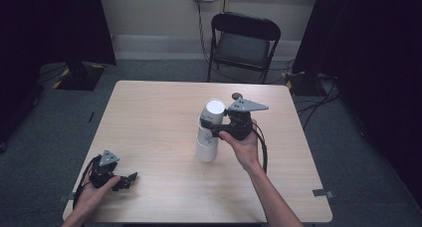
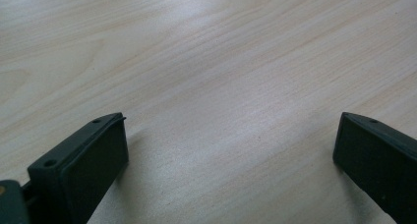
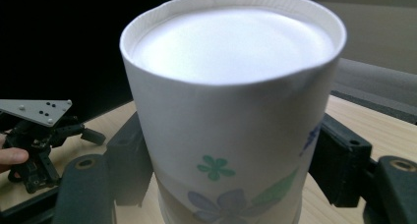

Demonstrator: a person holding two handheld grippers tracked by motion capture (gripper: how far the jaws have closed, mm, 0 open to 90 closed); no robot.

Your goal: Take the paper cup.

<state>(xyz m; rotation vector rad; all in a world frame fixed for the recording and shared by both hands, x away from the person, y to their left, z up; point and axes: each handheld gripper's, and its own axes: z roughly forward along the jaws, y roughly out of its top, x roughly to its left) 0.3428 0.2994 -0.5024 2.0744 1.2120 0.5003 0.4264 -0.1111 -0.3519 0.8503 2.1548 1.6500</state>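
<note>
A stack of upside-down white paper cups with a flower print stands on the wooden table [image 1: 149,117], right of its middle. The top cup [image 1: 214,112] [image 3: 231,111] sits a little raised and tilted over the lower cup [image 1: 206,148]. My right gripper [image 1: 213,129] [image 3: 235,170] reaches in from the right, its jaws pressed against both sides of the top cup. The left gripper [image 1: 128,180] [image 2: 231,155] rests near the table's front left corner, jaws wide apart over bare wood. It also appears far off as the left gripper [image 3: 39,130].
A black folding chair [image 1: 244,43] stands beyond the table's far edge. Dark curtains hang at both sides and cables lie on the grey floor. Bare tabletop stretches between the two grippers.
</note>
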